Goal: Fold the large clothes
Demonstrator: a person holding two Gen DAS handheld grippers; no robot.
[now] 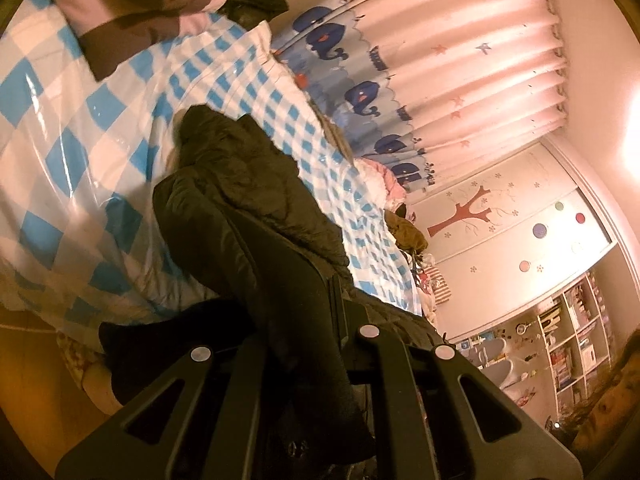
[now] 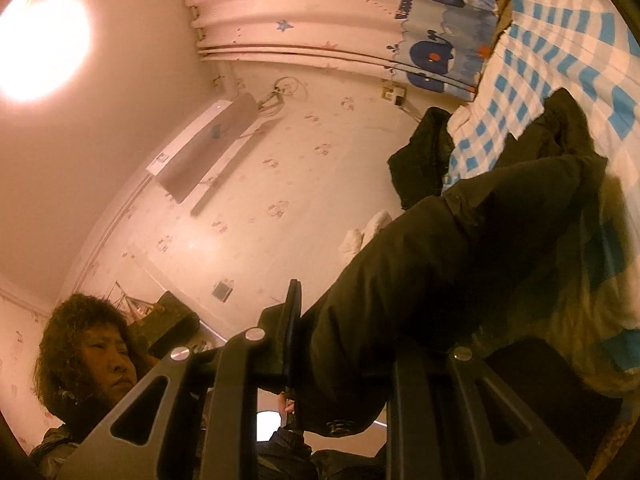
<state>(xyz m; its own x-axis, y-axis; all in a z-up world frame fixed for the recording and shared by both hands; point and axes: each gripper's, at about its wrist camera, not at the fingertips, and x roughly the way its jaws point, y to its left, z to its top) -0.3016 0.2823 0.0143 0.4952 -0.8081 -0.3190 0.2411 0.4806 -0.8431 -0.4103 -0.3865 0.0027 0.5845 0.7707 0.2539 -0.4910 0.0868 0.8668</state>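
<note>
A large dark padded coat (image 1: 248,200) lies across the bed's blue-and-white checked cover (image 1: 80,128). My left gripper (image 1: 308,320) is shut on a fold of the coat's near edge, the fabric bunched between its fingers and lifted off the bed. In the right wrist view the same coat (image 2: 460,248) runs from the bed cover (image 2: 560,60) down into my right gripper (image 2: 320,320), which is shut on another part of the coat's edge. One finger (image 2: 294,308) shows as a thin upright plate; the other is hidden under the fabric.
A pink and brown pillow (image 1: 152,4) lies at the head of the bed. A whale-print curtain (image 1: 400,60) hangs behind the bed. Piled clothes (image 1: 404,224) sit along the far bedside. A wardrobe (image 1: 520,232) and shelves (image 1: 572,340) stand beyond. The person's head (image 2: 92,352) is close by.
</note>
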